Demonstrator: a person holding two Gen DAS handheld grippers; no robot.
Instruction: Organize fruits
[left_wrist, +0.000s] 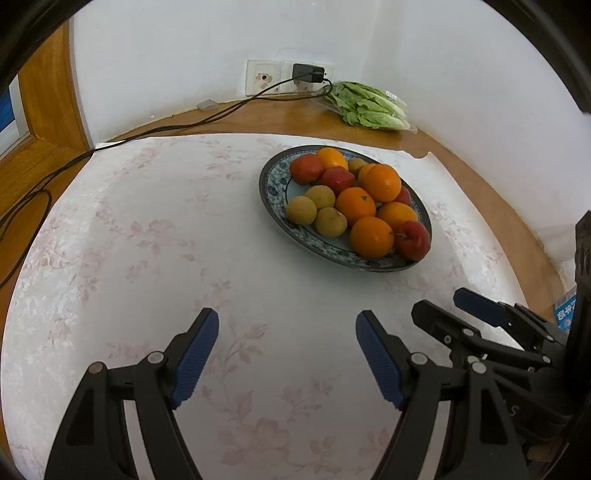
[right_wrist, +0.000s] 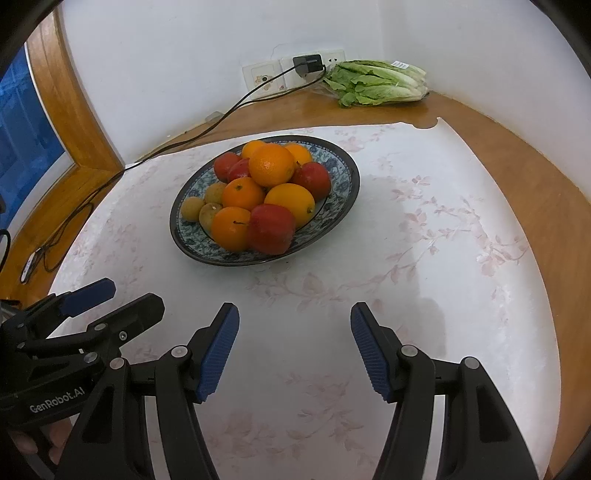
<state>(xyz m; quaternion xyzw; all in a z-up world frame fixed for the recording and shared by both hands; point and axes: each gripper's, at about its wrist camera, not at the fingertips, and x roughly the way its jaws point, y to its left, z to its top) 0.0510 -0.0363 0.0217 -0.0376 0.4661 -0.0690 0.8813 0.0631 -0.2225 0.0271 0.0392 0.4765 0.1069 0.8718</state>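
Covering most of both views, the floral cloth lies flat over the wooden table, and the patterned plate sits on it in the upper centre-right of the left wrist view and the upper centre-left of the right wrist view. Piled on the plate are oranges, red apples and small yellow-brown fruits, touching one another in a loose heap; one orange rests on top. A head of lettuce lies at the far wall beside a plugged charger. The left gripper and right gripper hover side by side at the lower frame edge, well apart from the plate, jaws parted and holding nothing. The oranges are likely firm, round and prone to rolling; grip across the widest part. The apples bruise under pressure, so close gently. The small fruits are light; pinch at the middle.
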